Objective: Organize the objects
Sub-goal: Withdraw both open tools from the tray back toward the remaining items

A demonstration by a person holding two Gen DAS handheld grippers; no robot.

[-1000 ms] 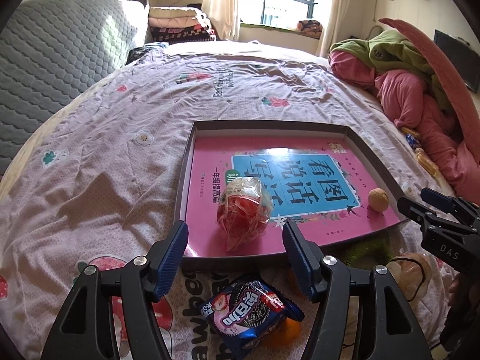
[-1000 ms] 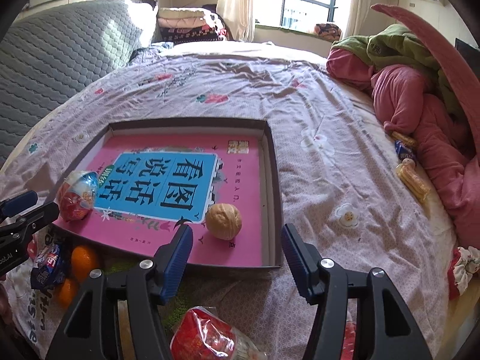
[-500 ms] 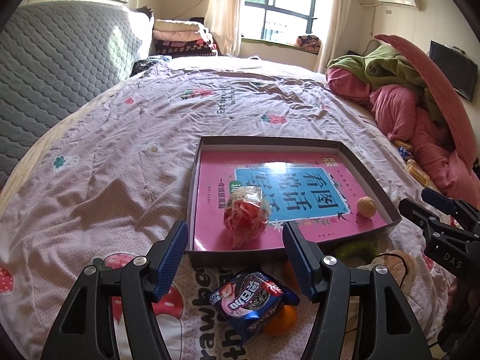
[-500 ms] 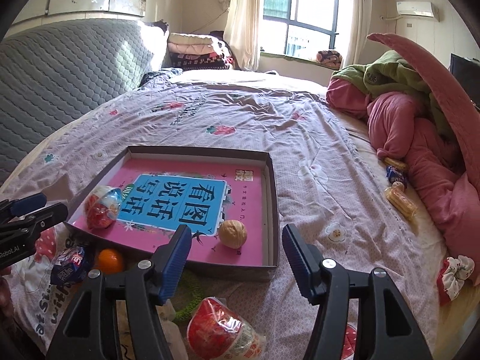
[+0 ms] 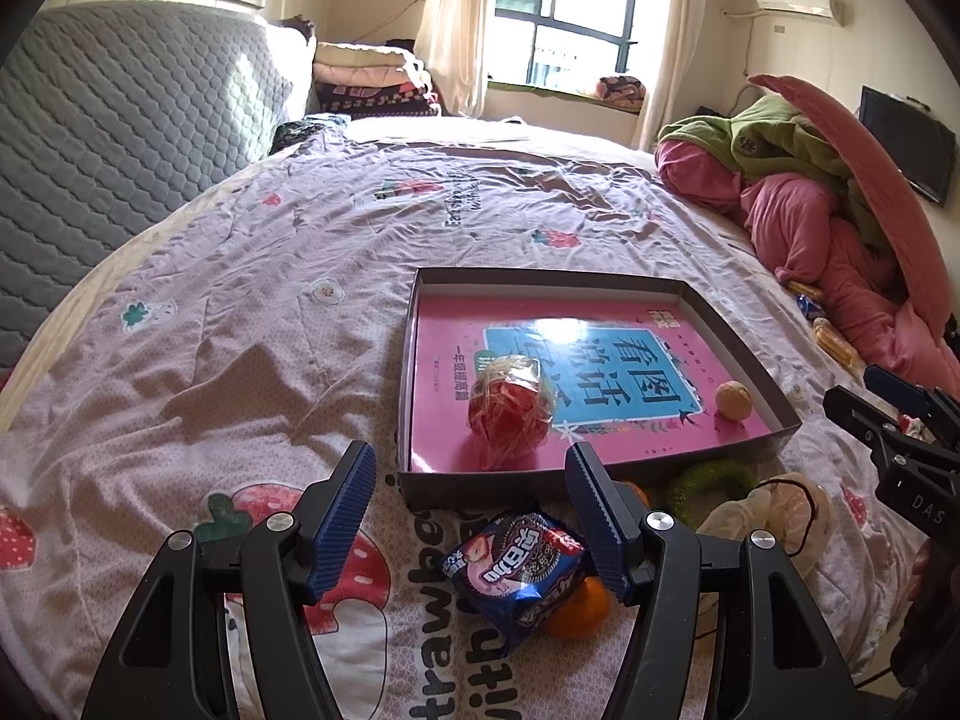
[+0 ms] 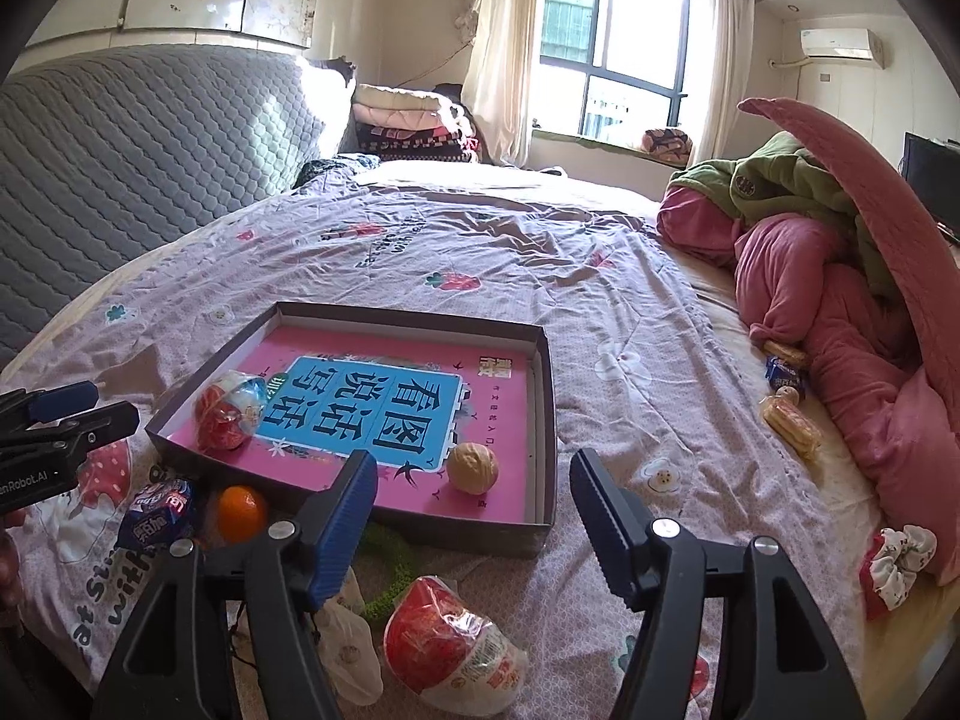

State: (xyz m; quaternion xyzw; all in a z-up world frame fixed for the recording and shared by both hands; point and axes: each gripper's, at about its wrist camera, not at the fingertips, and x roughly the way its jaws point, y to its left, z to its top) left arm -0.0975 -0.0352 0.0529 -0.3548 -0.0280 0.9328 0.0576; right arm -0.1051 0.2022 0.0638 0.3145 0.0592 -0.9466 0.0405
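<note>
A shallow grey box [image 5: 603, 282] with a pink book inside lies on the bed; it also shows in the right wrist view [image 6: 543, 414]. In it sit a red wrapped snack [image 5: 510, 411] [image 6: 231, 414] and a walnut [image 5: 733, 399] [image 6: 474, 467]. In front of the box lie a blue cookie packet [image 5: 516, 567] [image 6: 157, 513], an orange [image 5: 579, 612] [image 6: 241, 513], a green ring [image 5: 711, 480] and a second red wrapped snack [image 6: 450, 648]. My left gripper [image 5: 468, 516] is open and empty above the packet. My right gripper [image 6: 474, 522] is open and empty above the box's near edge.
Pink and green bedding [image 6: 840, 252] is piled at the right. Small wrapped snacks [image 6: 789, 417] and a floral scrunchie [image 6: 897, 564] lie near it. A grey quilted headboard [image 5: 120, 138] stands at the left. A white plastic bag [image 6: 348, 654] lies by the green ring.
Both grippers have pulled back and risen from the box, so it looks smaller and farther. The objects have not moved.
</note>
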